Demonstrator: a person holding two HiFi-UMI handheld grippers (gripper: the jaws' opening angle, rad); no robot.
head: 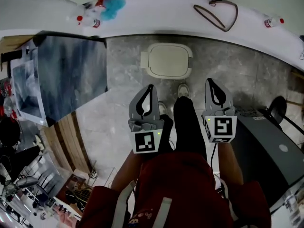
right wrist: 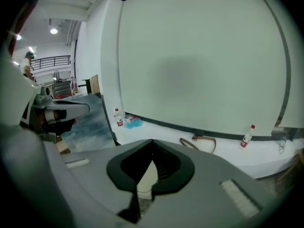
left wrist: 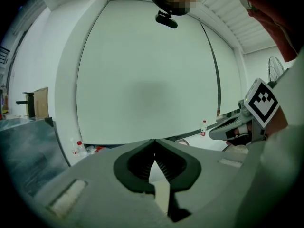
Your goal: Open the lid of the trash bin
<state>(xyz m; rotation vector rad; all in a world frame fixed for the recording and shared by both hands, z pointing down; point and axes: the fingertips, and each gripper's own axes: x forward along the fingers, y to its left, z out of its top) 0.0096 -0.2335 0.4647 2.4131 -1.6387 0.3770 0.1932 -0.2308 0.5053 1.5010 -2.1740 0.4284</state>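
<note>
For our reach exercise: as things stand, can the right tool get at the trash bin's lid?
Probably yes. The right tool, shut and empty, points toward the closed trash bin lid, with only bare floor between; nothing blocks it, though it isn't touching yet.

The trash bin [head: 167, 61] is cream, the floor [head: 124, 80] mottled grey (sweater [head: 185, 184] dark red).

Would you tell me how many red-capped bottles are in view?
2. One bottle sits along the white wall's base beside the blue clutter, left of the trash bin; the other is far right. More may be hidden.
</note>
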